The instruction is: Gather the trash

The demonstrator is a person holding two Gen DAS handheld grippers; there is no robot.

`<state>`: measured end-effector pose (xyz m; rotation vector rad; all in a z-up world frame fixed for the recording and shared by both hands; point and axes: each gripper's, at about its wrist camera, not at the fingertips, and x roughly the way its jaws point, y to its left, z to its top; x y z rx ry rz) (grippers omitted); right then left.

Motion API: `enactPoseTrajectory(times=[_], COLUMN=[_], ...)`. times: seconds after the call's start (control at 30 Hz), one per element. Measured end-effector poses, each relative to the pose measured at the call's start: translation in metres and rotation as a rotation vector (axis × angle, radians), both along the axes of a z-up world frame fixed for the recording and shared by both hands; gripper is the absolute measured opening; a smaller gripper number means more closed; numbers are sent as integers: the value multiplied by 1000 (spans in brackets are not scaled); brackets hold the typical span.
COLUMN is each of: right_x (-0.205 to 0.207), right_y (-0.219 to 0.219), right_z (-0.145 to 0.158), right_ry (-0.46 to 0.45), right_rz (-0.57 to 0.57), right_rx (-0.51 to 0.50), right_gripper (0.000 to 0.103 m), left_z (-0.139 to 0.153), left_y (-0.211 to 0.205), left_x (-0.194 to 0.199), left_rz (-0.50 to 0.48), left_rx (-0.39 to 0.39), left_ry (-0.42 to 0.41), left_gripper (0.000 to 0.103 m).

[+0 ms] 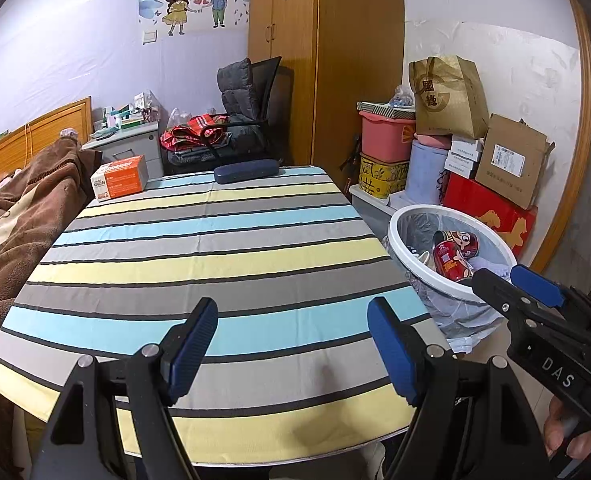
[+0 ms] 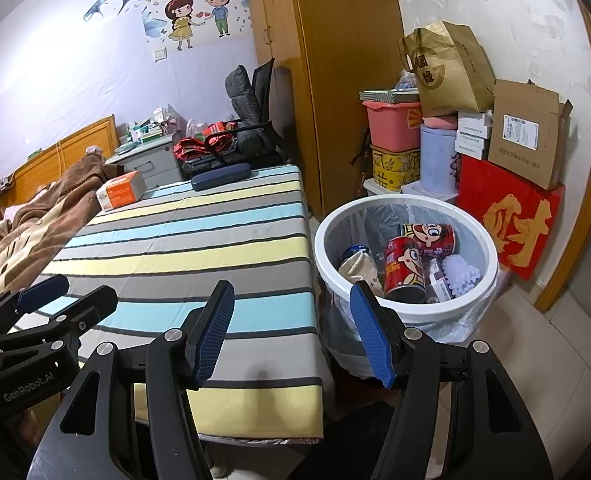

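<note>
A white trash bin (image 2: 407, 312) with a clear liner stands on the floor right of the striped table (image 2: 183, 248). It holds two red cartoon cans (image 2: 405, 266), a beige crumpled wrapper (image 2: 357, 266), a white fluffy piece (image 2: 461, 274) and a small packet. The bin also shows in the left wrist view (image 1: 435, 280) with the cans (image 1: 451, 254). My left gripper (image 1: 293, 340) is open and empty over the table's front edge. My right gripper (image 2: 291, 332) is open and empty, at the table's right corner, just short of the bin.
An orange-and-white box (image 1: 119, 178) and a dark blue case (image 1: 245, 170) lie at the table's far end. A brown blanket (image 1: 23, 216) on a bed borders the left. Stacked boxes, a paper bag (image 2: 447, 68) and a red carton (image 2: 511, 220) stand behind the bin. A wardrobe (image 2: 335, 80) stands beyond.
</note>
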<state>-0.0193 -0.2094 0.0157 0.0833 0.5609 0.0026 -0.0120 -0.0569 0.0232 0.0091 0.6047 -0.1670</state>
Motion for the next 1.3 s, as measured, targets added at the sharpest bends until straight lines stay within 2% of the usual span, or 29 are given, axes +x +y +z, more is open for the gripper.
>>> enactPoseTrajectory(times=[1.3], right_x=[3], right_y=[2], right_z=[1], right_ry=[4], right_rz=[15], right_rx=[0], right_gripper=[62], left_z=[4], left_y=[4], left_x=[-2], left_rz=[13], left_rx=[-3], left_ry=[-3], left_gripper=[79])
